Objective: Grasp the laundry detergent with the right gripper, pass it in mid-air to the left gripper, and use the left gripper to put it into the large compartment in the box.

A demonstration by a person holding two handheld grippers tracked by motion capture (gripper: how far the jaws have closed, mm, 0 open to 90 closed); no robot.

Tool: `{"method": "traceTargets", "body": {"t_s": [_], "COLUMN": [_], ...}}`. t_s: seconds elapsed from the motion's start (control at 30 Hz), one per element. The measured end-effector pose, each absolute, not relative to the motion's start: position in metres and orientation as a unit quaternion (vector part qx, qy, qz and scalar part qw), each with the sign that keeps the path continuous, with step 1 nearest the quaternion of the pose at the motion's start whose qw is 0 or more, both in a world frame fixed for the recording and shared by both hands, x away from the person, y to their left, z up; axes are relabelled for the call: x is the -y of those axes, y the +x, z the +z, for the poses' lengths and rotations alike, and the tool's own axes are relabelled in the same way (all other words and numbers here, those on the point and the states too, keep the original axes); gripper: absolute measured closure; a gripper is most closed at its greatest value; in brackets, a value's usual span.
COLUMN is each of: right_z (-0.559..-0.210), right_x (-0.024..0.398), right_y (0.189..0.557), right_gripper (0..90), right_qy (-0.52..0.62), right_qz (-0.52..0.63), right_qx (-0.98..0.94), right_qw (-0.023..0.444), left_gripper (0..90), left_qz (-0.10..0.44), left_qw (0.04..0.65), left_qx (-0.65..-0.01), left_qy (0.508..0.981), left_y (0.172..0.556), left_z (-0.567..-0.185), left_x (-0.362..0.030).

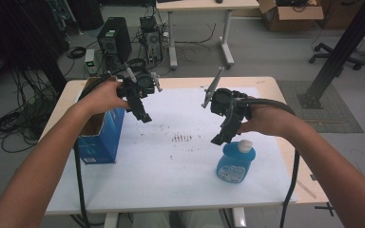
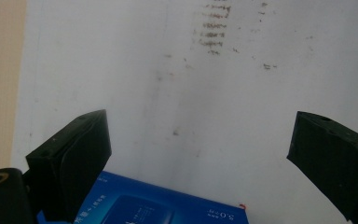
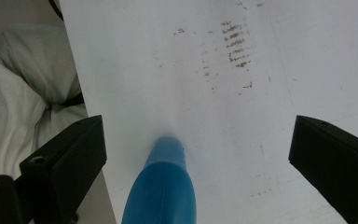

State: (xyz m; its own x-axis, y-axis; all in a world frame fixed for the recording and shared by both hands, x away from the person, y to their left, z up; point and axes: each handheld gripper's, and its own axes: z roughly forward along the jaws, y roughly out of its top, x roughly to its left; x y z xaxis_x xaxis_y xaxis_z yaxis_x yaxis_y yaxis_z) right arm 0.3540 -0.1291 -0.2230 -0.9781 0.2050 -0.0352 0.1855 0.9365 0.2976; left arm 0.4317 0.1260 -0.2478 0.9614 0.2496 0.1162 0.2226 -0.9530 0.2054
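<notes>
A blue bottle with a white cap stands on the white sheet at the front right. My right gripper hangs just above and left of its cap, pointing down, jaws wide open. From the right gripper view the bottle lies low between the jaws, touched by neither. An open blue carton stands at the table's left edge. My left gripper hovers to its right, open and holding nothing. In the left gripper view the carton shows at the bottom.
The white sheet covers most of the wooden table and has brown smudges at its middle. On the floor beyond stand computer towers with cables, a second desk and a black post at the right.
</notes>
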Motion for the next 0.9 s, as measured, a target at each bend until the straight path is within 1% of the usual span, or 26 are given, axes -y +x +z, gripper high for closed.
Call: {"method": "traceTargets", "body": {"t_s": [0.47,0.67,0.9], "right_z": [-0.211,-0.201,-0.196], "right_x": [0.145,0.164,0.181], "right_y": [0.347,0.340,0.332], "right_gripper": [3.5,3.4,3.3], "right_qy": [0.105,0.118,0.135], "right_qz": [0.156,0.157,0.167], "right_qx": [-0.981,-0.979,-0.976], "right_qw": [0.043,0.049,0.047], "left_gripper": [5.8,5.8,5.7], "left_qz": [0.069,0.073,0.075], "left_qw": [0.101,0.104,0.106], "left_qx": [-0.122,-0.122,-0.125], "left_qy": [0.985,0.984,0.984], "left_y": [0.429,0.427,0.427], "left_z": [-0.245,-0.242,-0.241], "left_x": [-0.124,-0.125,-0.126]}}
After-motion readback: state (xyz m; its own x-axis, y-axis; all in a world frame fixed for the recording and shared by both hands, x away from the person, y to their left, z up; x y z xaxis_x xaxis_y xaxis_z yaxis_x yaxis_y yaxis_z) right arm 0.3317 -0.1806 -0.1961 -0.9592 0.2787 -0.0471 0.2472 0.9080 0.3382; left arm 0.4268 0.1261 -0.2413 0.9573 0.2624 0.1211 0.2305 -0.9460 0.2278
